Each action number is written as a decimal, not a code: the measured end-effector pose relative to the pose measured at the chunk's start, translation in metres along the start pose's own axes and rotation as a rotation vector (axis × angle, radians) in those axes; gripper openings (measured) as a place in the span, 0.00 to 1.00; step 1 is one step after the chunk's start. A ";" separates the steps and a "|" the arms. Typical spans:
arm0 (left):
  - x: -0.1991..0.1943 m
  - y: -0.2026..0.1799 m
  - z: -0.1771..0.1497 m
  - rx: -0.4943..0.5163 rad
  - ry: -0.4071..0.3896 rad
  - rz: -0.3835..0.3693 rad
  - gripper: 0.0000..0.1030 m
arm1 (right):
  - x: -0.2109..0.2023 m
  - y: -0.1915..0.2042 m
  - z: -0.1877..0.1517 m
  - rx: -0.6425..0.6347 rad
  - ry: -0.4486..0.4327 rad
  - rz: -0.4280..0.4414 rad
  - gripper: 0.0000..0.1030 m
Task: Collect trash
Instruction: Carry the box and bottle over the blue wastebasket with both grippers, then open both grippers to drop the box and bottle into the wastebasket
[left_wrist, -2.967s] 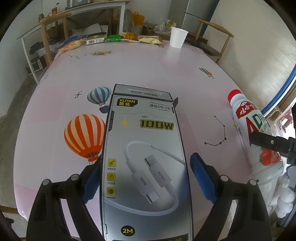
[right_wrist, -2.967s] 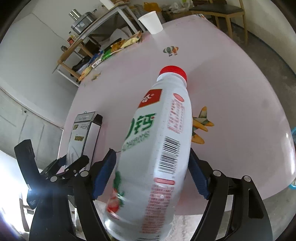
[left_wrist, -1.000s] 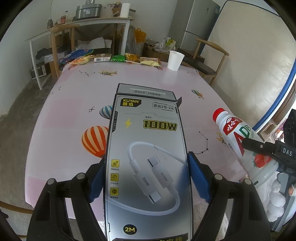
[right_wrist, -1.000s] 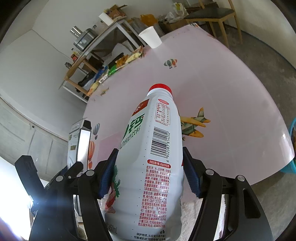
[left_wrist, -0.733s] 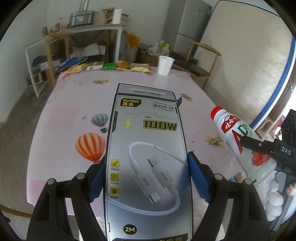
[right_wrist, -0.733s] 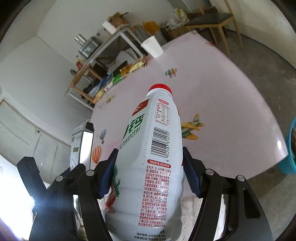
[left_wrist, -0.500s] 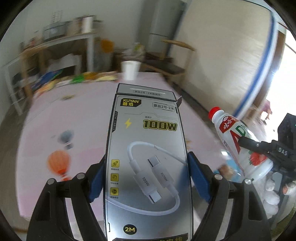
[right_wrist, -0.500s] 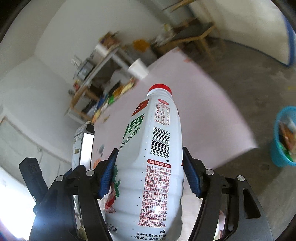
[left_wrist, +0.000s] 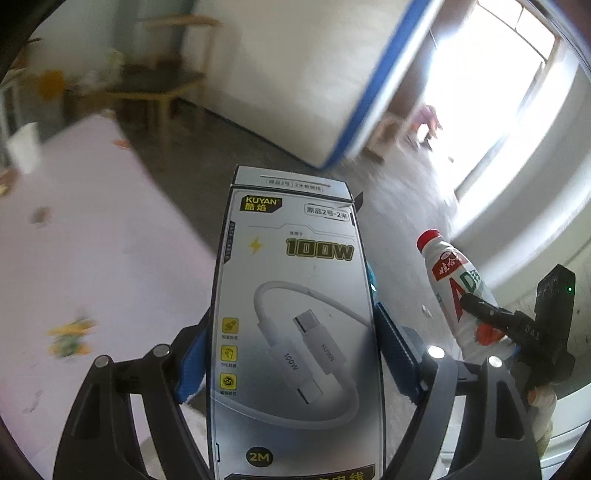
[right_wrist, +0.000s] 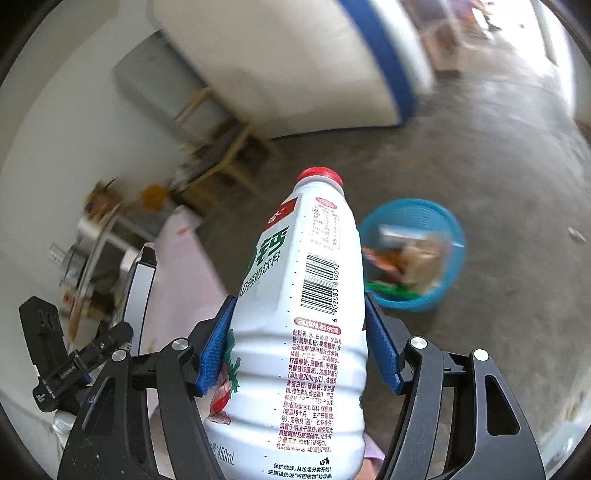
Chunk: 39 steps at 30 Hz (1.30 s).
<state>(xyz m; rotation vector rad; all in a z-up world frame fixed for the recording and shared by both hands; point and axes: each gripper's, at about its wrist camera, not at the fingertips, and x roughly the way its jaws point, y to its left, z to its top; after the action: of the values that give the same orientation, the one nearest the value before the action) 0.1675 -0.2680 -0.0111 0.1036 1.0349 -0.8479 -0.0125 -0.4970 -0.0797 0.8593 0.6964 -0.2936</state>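
Note:
A grey cable box (left_wrist: 293, 332) marked 100W fills the middle of the left wrist view, and my left gripper (left_wrist: 295, 354) is shut on its two sides with blue pads. A white drink bottle (right_wrist: 299, 332) with a red cap stands in my right gripper (right_wrist: 299, 350), whose blue pads press on its body. The same bottle (left_wrist: 458, 295) appears at the right of the left wrist view, and the cable box (right_wrist: 138, 288) at the left of the right wrist view. Beyond the bottle, a blue trash basket (right_wrist: 413, 254) with wrappers in it stands on the floor.
The pink table (left_wrist: 74, 266) with its printed pictures lies to the left, and its edge crosses the left wrist view. A paper cup (left_wrist: 24, 151) stands at its far end. Wooden chairs (left_wrist: 159, 88), a blue-edged mattress (left_wrist: 314, 74) against the wall and grey concrete floor (right_wrist: 480, 147) lie ahead.
Both grippers have swung right, away from the table, each holding its load. The table has slid to the left of both views, and the blue basket has come closer in the right wrist view.

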 end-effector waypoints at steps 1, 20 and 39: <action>0.017 -0.008 0.005 0.011 0.030 -0.003 0.76 | 0.003 -0.009 -0.001 0.023 0.004 -0.001 0.61; 0.238 -0.084 0.097 -0.031 0.200 -0.047 0.88 | 0.181 -0.146 0.052 0.452 0.070 -0.063 0.72; 0.063 -0.018 0.022 -0.104 -0.018 -0.105 0.88 | 0.087 -0.056 0.019 0.017 -0.013 -0.139 0.72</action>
<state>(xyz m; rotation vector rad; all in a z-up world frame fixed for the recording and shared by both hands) 0.1854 -0.3265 -0.0436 -0.0470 1.0725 -0.8865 0.0324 -0.5441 -0.1620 0.8260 0.7443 -0.4298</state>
